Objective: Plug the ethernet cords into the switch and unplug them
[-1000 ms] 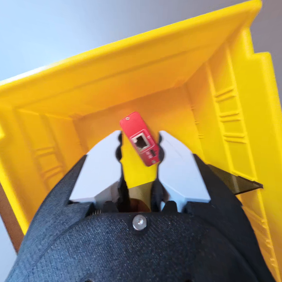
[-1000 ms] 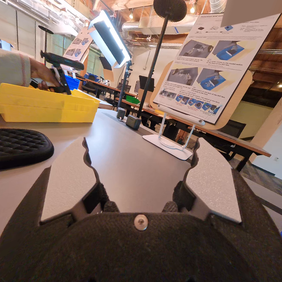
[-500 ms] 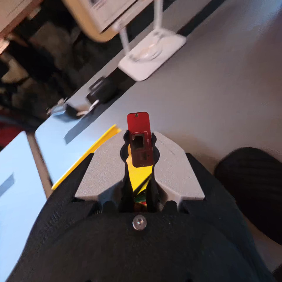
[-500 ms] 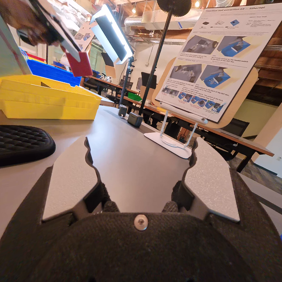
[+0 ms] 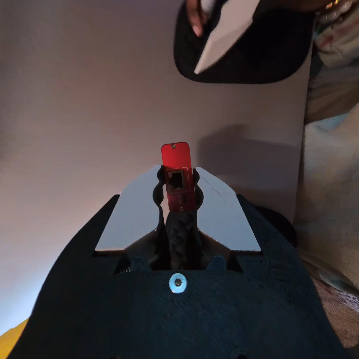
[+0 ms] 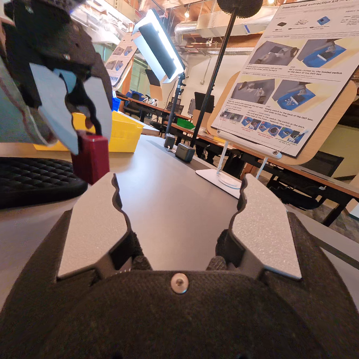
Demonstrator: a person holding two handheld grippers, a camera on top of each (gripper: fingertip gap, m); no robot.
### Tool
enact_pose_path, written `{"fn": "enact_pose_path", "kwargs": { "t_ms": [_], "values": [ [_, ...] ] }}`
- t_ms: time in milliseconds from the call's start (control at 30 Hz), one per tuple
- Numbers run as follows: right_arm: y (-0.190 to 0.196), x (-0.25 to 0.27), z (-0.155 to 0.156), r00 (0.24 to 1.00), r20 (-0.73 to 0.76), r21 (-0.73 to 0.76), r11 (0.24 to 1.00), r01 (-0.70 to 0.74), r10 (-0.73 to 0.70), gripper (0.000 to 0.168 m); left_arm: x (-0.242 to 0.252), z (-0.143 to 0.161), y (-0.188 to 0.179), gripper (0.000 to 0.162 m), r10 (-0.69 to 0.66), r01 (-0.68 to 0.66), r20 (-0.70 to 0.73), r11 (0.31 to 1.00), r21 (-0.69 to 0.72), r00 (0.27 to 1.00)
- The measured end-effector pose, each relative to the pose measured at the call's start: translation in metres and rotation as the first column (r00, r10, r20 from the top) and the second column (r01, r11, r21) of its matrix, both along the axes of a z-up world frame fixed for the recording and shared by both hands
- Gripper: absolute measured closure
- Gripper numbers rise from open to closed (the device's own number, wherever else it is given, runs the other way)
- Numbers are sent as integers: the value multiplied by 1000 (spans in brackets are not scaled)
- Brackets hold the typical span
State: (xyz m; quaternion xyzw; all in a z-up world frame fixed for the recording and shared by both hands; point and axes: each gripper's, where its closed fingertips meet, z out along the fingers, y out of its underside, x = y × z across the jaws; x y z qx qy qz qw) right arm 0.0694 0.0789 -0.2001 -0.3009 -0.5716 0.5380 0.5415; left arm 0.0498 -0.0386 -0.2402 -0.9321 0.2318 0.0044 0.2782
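Keep the left tongs [image 5: 177,187] clamped on the sides of the one red switch [image 5: 178,177], port face toward the wrist camera, and lower it squarely over the bare grey counter [image 6: 174,204] near the black pad [image 6: 33,180] at the left edge. Leave the right tongs [image 6: 179,209] spread apart and empty, low over the counter, ready to fetch a cord. Count: one switch, one port visible, one yellow bin [image 6: 124,136], no ethernet cord in view.

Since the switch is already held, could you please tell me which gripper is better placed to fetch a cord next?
Probably the right gripper: it is open and empty over the table, while the left gripper is shut on the red switch.
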Motion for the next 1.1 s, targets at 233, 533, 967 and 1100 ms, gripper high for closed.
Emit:
{"fn": "enact_pose_path", "kwargs": {
  "t_ms": [233, 533, 967, 1100],
  "values": [
    [-4, -1, -3, 1000, 14, 23, 1000, -20, 20, 50, 17, -38, 6, 135, -47, 48, 9, 994, -98, 999],
    [-5, -1, -4, 999, 21, 30, 999, -24, 24, 52, 19, -49, 12, 132, -17, 23, 57, 996, -91, 998],
    [-6, -1, -5, 1000, 19, 44, 999, -26, 26, 53, -99, 92, -142, 110, 574, -586, 187, 663, 466, 797],
    [-5, -1, -4, 1000, 16, 41, 999, -11, 10, 51, -148, 50, -228, 127, 838, -817, 110, 478, 321, 534]
  ]
}}
